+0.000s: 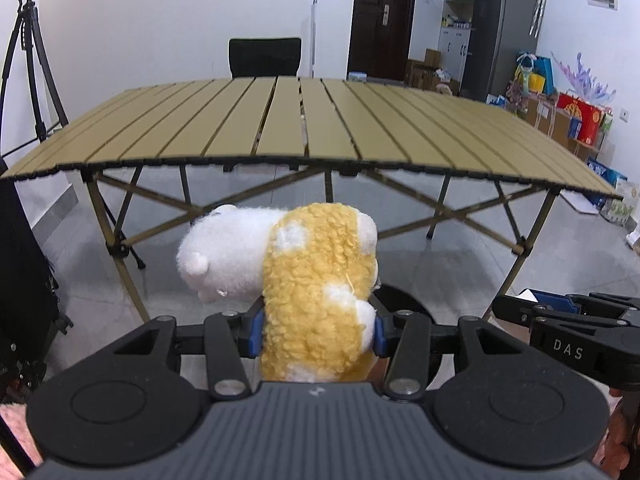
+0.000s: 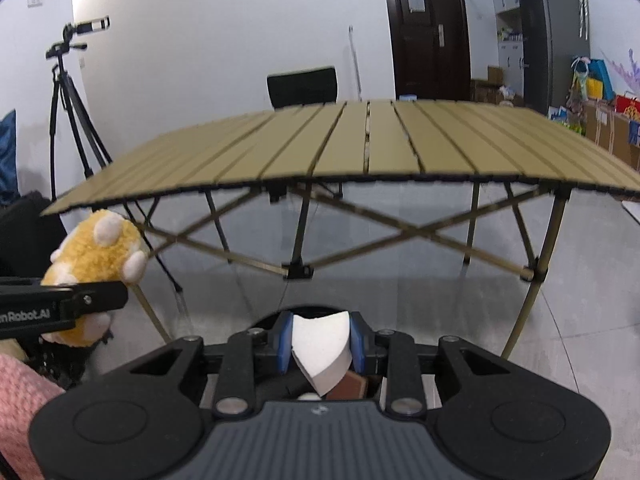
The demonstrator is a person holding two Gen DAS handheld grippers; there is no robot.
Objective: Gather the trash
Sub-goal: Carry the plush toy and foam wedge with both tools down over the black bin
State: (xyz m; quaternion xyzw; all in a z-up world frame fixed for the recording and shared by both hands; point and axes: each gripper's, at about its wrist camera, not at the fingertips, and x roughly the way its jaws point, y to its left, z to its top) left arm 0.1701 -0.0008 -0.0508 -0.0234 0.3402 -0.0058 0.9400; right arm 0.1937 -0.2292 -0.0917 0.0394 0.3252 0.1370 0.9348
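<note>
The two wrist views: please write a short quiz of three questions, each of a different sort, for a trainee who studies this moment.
1. True or false: the left gripper is closed on a yellow and white plush toy.
2. Multiple choice: what sits between the blue pads of the right gripper? A) a metal can B) a white wedge-shaped piece C) nothing
3. Fill in the missing word: behind the far edge of the slatted folding table stands a black ____.

Key
1. True.
2. B.
3. chair.
</note>
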